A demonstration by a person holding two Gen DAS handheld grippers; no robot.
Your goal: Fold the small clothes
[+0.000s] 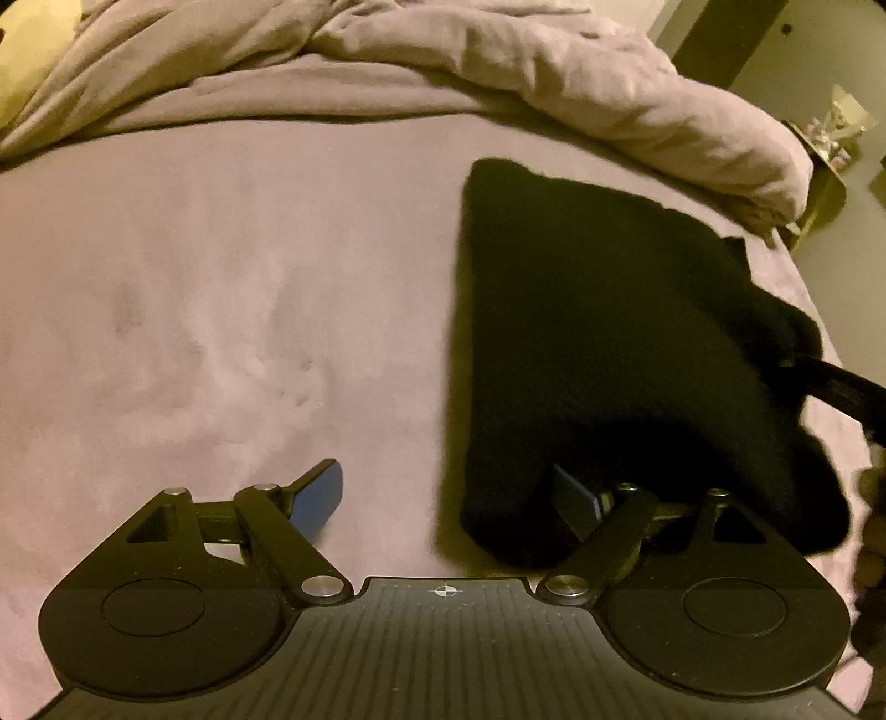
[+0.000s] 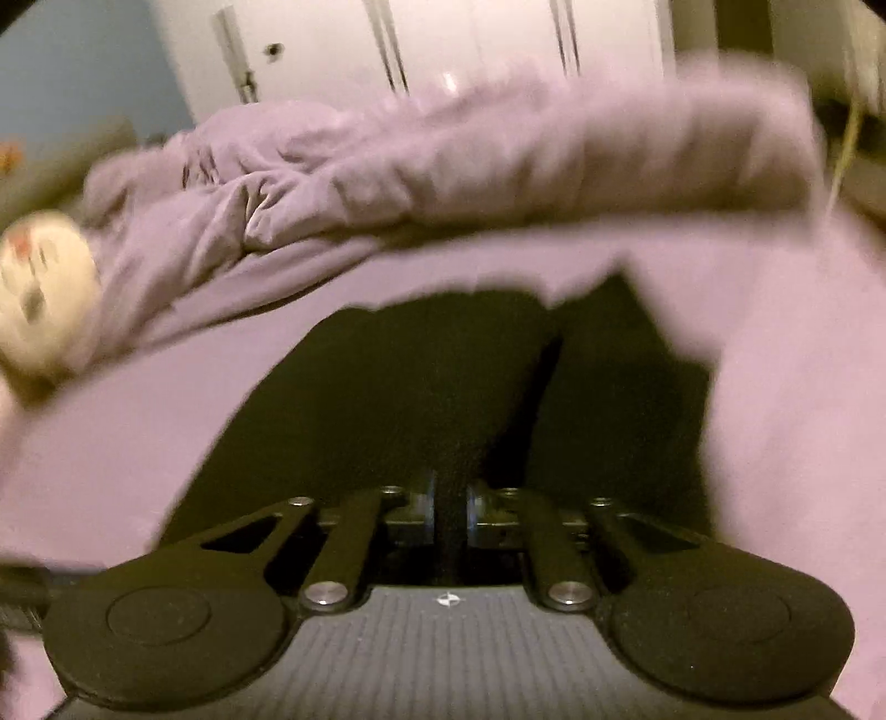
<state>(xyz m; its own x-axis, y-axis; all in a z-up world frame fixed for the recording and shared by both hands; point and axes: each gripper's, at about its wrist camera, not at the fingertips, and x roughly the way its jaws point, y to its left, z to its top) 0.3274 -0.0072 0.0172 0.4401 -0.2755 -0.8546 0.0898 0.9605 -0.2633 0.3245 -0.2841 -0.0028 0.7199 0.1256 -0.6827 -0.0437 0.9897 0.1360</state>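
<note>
A black garment point(image 1: 598, 343) lies on the mauve bed sheet point(image 1: 232, 310), right of centre in the left wrist view. My left gripper point(image 1: 448, 498) is open, low over the sheet; its right finger point(image 1: 576, 498) touches the garment's near left corner and its left finger point(image 1: 318, 490) is over bare sheet. My right gripper point(image 2: 449, 498) is shut on a fold of the black garment point(image 2: 421, 387), lifting it into a ridge; the right wrist view is blurred. The right gripper's body shows at the right edge of the left wrist view point(image 1: 847, 387).
A rumpled mauve duvet point(image 1: 609, 94) is bunched along the far side of the bed. A round cream plush toy point(image 2: 44, 299) lies at the left in the right wrist view. White doors point(image 2: 443, 44) and a small side table point(image 1: 830, 149) stand beyond the bed.
</note>
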